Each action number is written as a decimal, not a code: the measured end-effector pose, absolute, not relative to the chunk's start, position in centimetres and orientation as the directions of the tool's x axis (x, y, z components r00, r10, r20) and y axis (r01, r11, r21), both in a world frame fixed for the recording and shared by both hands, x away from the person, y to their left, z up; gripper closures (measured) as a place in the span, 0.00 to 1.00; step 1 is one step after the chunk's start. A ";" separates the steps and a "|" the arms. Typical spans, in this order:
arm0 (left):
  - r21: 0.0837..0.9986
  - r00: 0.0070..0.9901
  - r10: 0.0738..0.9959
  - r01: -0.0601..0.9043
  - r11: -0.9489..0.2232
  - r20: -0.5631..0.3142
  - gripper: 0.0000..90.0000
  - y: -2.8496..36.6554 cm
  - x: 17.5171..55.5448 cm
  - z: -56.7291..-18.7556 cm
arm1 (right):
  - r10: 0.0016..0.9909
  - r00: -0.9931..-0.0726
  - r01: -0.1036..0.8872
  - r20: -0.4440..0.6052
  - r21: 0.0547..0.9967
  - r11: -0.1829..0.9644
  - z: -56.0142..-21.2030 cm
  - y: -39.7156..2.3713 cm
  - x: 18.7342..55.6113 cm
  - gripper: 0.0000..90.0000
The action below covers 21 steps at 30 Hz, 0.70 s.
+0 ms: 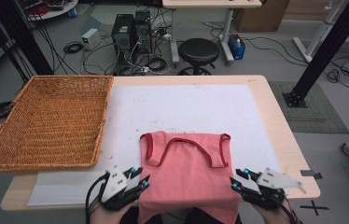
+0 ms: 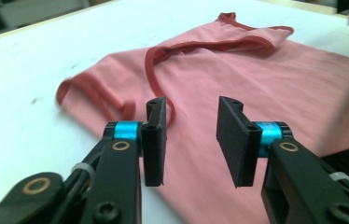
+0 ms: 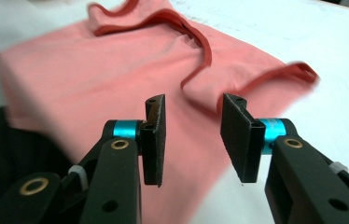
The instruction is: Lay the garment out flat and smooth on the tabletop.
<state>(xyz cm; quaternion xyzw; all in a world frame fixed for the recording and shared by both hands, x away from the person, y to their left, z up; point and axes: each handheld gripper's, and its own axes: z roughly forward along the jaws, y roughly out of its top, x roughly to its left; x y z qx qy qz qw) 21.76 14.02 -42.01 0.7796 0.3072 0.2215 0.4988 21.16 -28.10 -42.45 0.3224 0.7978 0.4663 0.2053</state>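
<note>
A pink tank top (image 1: 186,172) with dark red trim lies flat on the white sheet (image 1: 182,107), straps pointing away from me, its hem hanging over the table's near edge. My left gripper (image 1: 143,181) is at the top's left side near the front edge, open, with nothing between its pads. In the left gripper view the jaws (image 2: 191,140) stand apart above the pink cloth (image 2: 238,79). My right gripper (image 1: 236,179) is at the top's right side, also open and empty. The right gripper view has its jaws (image 3: 193,137) apart over the cloth (image 3: 93,65).
A wide, shallow wicker basket (image 1: 46,121) sits on the table's left end and overhangs it. The wooden table edge (image 1: 280,121) runs down the right. Beyond the table stand a black stool (image 1: 198,51), computer towers (image 1: 130,30) and floor cables.
</note>
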 end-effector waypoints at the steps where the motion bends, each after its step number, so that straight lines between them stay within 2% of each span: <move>1: 0.903 0.714 0.698 0.260 -0.342 0.058 0.70 13.9 22.9 -42.2 | 0.700 -0.712 0.310 -0.056 0.870 0.384 -42.6 -27.4 22.0 0.65; 3: 0.887 0.725 0.684 0.263 -0.380 0.079 0.68 13.6 24.7 -42.8 | 0.683 -0.722 0.285 -0.106 0.855 0.434 -42.9 -26.1 23.3 0.65; 6: 0.887 0.725 0.684 0.263 -0.380 0.079 0.68 13.6 24.7 -42.8 | 0.674 -0.728 0.273 -0.126 0.848 0.454 -43.0 -25.8 23.9 0.63; 7: 0.865 0.740 0.657 0.226 -0.447 0.147 0.68 12.9 27.0 -43.7 | 0.674 -0.728 0.273 -0.126 0.848 0.454 -43.0 -25.8 23.9 0.63; 8: 0.850 0.739 0.654 0.232 -0.473 0.162 0.67 12.7 27.5 -44.0 | 0.655 -0.735 0.268 -0.173 0.813 0.516 -43.6 -24.5 25.9 0.57; 10: 0.823 0.758 0.631 0.249 -0.511 0.163 0.67 12.4 28.2 -44.3 | 0.655 -0.732 0.278 -0.186 0.797 0.536 -43.8 -24.2 26.3 0.57; 12: 0.786 0.772 0.614 0.275 -0.554 0.163 0.71 12.1 28.7 -44.7 | 0.628 -0.745 0.276 -0.225 0.754 0.597 -44.3 -23.7 27.0 0.73; 15: 0.790 0.772 0.613 0.268 -0.551 0.166 0.86 12.2 28.8 -44.6 | 0.615 -0.747 0.245 -0.253 0.755 0.608 -44.1 -23.8 27.0 0.93; 17: 0.820 0.762 0.628 0.254 -0.512 0.156 0.90 12.6 28.8 -44.1 | 0.633 -0.742 0.243 -0.222 0.790 0.562 -43.5 -24.3 26.9 0.97; 21: 0.878 0.729 0.670 0.221 -0.424 0.140 0.92 13.2 29.5 -42.3 | 0.669 -0.728 0.255 -0.148 0.848 0.465 -41.6 -25.7 28.1 0.97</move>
